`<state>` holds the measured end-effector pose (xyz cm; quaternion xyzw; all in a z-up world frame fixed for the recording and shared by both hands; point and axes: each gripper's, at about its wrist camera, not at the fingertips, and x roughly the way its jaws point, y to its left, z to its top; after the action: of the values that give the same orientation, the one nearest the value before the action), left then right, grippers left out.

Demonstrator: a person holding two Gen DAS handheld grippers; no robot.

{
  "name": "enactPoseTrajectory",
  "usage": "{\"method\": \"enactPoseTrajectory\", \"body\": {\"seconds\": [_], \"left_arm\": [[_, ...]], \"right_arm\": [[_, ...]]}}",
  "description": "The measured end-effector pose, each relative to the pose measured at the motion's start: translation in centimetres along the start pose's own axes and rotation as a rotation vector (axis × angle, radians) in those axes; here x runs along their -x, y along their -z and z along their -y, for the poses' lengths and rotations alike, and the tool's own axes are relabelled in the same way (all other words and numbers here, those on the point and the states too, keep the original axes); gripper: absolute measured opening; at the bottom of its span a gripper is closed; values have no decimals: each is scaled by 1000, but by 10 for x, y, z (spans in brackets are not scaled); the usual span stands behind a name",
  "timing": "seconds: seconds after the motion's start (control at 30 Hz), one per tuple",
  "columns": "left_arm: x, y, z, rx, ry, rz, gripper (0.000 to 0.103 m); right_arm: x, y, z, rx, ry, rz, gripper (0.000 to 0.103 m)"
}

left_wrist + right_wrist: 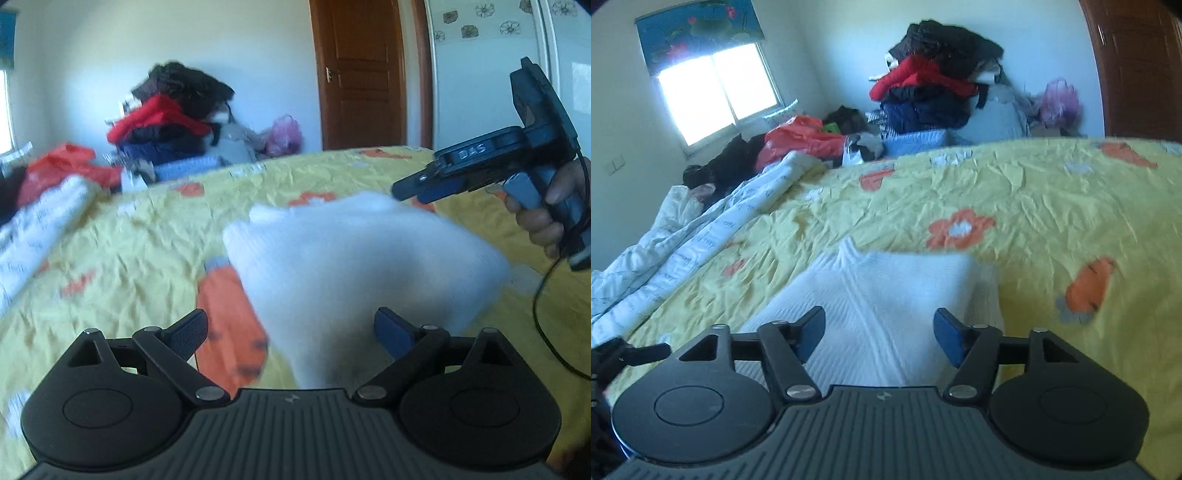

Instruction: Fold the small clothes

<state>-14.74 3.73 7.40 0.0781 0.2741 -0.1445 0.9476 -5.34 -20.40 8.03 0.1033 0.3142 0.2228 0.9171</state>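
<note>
Left wrist view: the left gripper (290, 334) has its jaws spread, released, around the near edge of a white ribbed knit garment (354, 258) lying folded on the yellow flower-print bedsheet (110, 258). The right gripper (413, 188) hovers at the garment's far corner.

Right wrist view: the right gripper (879, 339) also stands released above the white ribbed knit garment (886, 295). A careless nudge could drag the loose top layer and undo the fold.

Bed (1052, 192) was covered by a crinkled yellow sheet printed with orange flowers and carrots. A folded white knit garment (886, 295) lay directly on it near the front, blurred in the left wrist view (354, 258). A rumpled white quilt with printed writing (701, 236) lay along the bed's left side. Red (801, 142) and dark clothes (731, 162) sat at the far left end.
</note>
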Motion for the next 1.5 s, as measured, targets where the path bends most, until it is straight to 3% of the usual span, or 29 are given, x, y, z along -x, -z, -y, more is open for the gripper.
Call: {"method": "enactPoseTrajectory", "body": {"seconds": [0.23, 0.3, 0.33, 0.37, 0.43, 0.47, 0.5, 0.57, 0.67, 0.77, 0.83, 0.9, 1.07, 1.17, 1.2, 1.23, 1.27, 1.3, 1.37, 1.43, 1.5], "left_arm": [[-16, 18, 10, -19, 28, -55, 96], [-25, 14, 11, -9, 25, -57, 68], [-28, 12, 11, -7, 29, -59, 62], [-31, 11, 12, -5, 35, -62, 52], [-35, 10, 16, -25, 11, -61, 48], [-35, 11, 18, -38, -1, -55, 44], [-33, 11, 19, -46, -6, -50, 40], [-31, 12, 16, -44, 0, -50, 37], [-38, 16, 14, -29, 5, -74, 35], [-41, 18, 19, -36, -22, -77, 34], [-38, 18, 19, -31, -22, -76, 34], [-36, 17, 18, -30, -22, -79, 34], [-38, 16, 22, -52, -38, -81, 34], [-40, 17, 22, -51, -46, -75, 34], [-40, 16, 22, -54, -49, -72, 34], [-39, 14, 22, -56, -50, -69, 34], [-35, 12, 21, -57, -49, -61, 33], [-32, 9, 20, -58, -46, -47, 32], [-28, 7, 21, -78, -34, -33, 32], [-35, 11, 26, -116, -31, -51, 32], [-43, 20, 31, -147, -56, -66, 32]], "right_arm": [[-1, 20, 3, 18, 37, -126, 69], [-9, 24, 4, 18, 43, -155, 73], [-11, 24, 5, 8, 33, -159, 73], [-13, 24, 5, 2, 22, -165, 66], [-12, 22, 2, 23, -4, -165, 50], [-11, 21, 0, 51, -6, -165, 32], [-9, 18, -2, 77, -5, -167, 23], [-6, 10, 1, 106, -5, -171, 20], [-18, 12, 25, 40, -28, -198, 20], [-19, 18, 23, 31, -13, -168, 31], [-12, 19, 22, 3, -17, -146, 43], [-2, 17, 23, -48, -8, -135, 64], [34, 17, 24, -151, -163, -109, 67], [23, 26, 7, -25, -87, -214, 66], [16, 32, 2, 21, -63, -250, 53], [12, 37, -3, 54, -69, -258, 47], [13, 39, -8, 90, -87, -250, 26], [16, 37, -11, 116, -96, -248, 18], [22, 29, -10, 160, -64, -207, 16], [20, 24, 12, 105, -46, -197, 15], [14, 30, 24, 42, -91, -233, 16]]}}
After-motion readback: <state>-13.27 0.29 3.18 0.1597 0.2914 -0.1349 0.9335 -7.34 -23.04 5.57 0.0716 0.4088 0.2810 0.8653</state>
